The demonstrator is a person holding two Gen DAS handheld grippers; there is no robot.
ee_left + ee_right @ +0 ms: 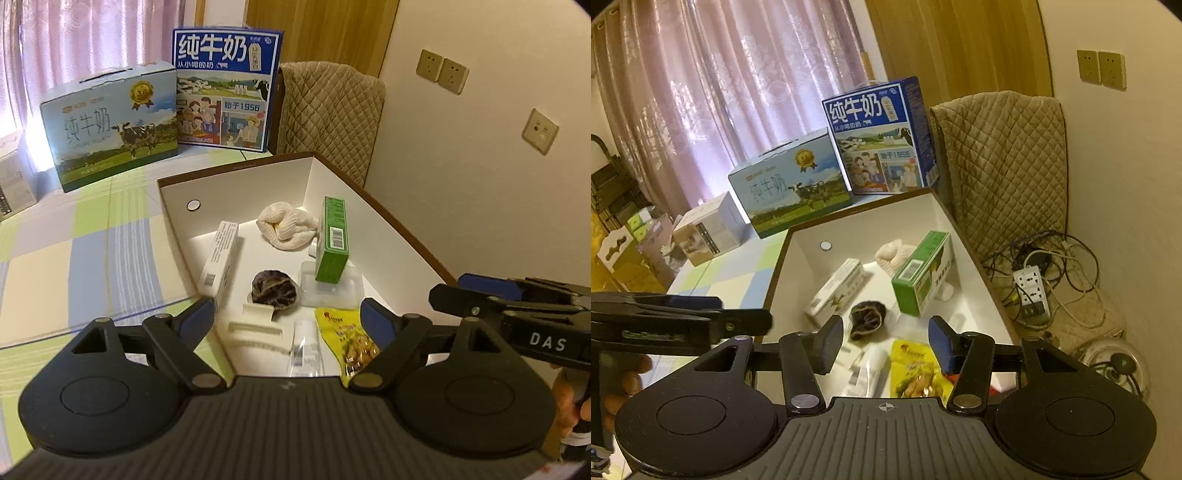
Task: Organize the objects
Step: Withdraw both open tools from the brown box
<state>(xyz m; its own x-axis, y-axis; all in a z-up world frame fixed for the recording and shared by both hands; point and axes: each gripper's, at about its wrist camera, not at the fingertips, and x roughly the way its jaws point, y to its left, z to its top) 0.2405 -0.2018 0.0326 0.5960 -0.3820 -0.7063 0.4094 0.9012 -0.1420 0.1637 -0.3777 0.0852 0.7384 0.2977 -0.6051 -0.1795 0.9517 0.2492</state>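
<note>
An open white box [240,192] with a brown rim holds several items. A green carton [332,240] leans on a clear plastic container [332,291]. A long white carton [219,262] stands along the left wall, and a cream knit cloth [284,225] lies at the back. In the middle is a dark scrunchie [275,291]. A white clip [255,325], a small clear tube [304,347] and a yellow snack packet [347,336] lie nearest. My left gripper [286,317] hangs open above the near items, holding nothing. My right gripper [886,341] is open over the yellow snack packet [916,373], also holding nothing.
Two milk cases [110,125] [225,88] stand behind the box on a checked cloth [81,258]. A quilted chair back [1001,162] is at the right. A power strip [1032,291] with tangled cables lies on the floor. A smaller carton [705,232] sits at the far left.
</note>
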